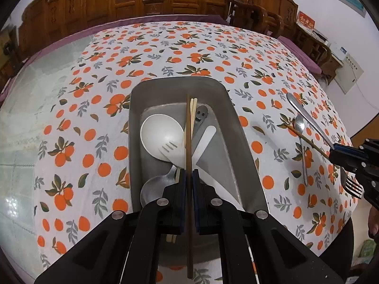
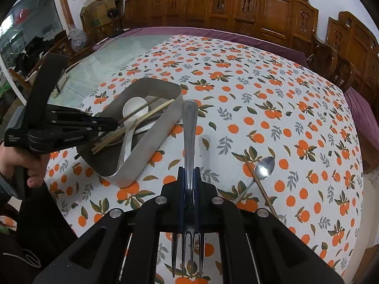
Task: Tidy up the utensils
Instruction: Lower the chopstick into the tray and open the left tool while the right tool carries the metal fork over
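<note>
Grey metal tray stands on the bench, which is covered with a white cloth printed with oranges. Inside the tray lie a white round spoon, a white plastic fork, a steel spoon, pale chopsticks and a small grey piece with a smiling face, all crossing one another. To the right of the tray, on the cloth, are a long steel spoon, a smaller steel spoon and one brown chopstick lying over it. The left hand-held gripper is pressed together on a dark brown chopstick, held above the tray along its length. The right hand-held gripper is pinching a steel fork, with the handle pointing forward and the tines toward the camera, beside the tray. Carved wooden chairs stand behind the bench.
</note>
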The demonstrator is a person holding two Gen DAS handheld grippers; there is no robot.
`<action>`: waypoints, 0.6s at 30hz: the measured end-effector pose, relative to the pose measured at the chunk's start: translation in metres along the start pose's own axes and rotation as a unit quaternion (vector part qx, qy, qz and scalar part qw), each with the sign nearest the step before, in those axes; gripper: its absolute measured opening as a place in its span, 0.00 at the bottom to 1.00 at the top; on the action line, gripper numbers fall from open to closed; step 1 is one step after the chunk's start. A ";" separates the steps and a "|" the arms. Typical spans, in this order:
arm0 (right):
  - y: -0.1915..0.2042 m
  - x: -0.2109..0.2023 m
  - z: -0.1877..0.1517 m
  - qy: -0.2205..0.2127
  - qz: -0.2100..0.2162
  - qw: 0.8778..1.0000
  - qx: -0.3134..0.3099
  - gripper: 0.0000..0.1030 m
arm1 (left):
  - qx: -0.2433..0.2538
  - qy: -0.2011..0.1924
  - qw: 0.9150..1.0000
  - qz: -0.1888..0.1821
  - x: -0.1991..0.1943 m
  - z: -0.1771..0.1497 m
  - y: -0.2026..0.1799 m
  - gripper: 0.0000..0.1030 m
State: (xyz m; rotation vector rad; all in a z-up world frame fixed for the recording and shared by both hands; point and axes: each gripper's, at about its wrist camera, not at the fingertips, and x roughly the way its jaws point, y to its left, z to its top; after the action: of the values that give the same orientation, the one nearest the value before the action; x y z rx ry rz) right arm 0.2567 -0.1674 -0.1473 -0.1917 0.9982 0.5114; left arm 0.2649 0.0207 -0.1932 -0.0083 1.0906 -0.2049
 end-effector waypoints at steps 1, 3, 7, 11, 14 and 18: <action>0.001 0.000 0.001 0.000 0.001 1.000 -0.001 0.08 | -0.001 0.000 1.000 0.001 0.002 0.001 0.001 0.04; 0.003 0.001 0.005 0.000 0.001 1.000 -0.003 0.08 | -0.002 0.000 1.000 -0.001 0.003 0.003 0.002 0.04; 0.008 0.002 0.010 -0.001 0.003 1.000 -0.007 0.08 | 0.000 -0.002 1.000 -0.003 0.007 0.007 0.003 0.04; 0.013 0.003 0.015 -0.002 0.006 1.000 -0.010 0.08 | -0.002 0.000 1.000 -0.004 0.011 0.010 0.005 0.04; 0.017 0.004 0.019 -0.003 0.009 1.000 -0.012 0.08 | -0.002 -0.002 1.000 -0.003 0.009 0.010 0.006 0.06; 0.026 0.006 0.026 -0.004 0.014 1.000 -0.017 0.08 | -0.008 -0.016 1.000 -0.003 -0.006 0.007 0.012 0.12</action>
State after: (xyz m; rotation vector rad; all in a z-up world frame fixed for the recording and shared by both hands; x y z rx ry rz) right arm 0.2662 -0.1334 -0.1364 -0.2061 0.9853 0.5555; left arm 0.2706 0.0325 -0.1862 -0.0283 1.0602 -0.2011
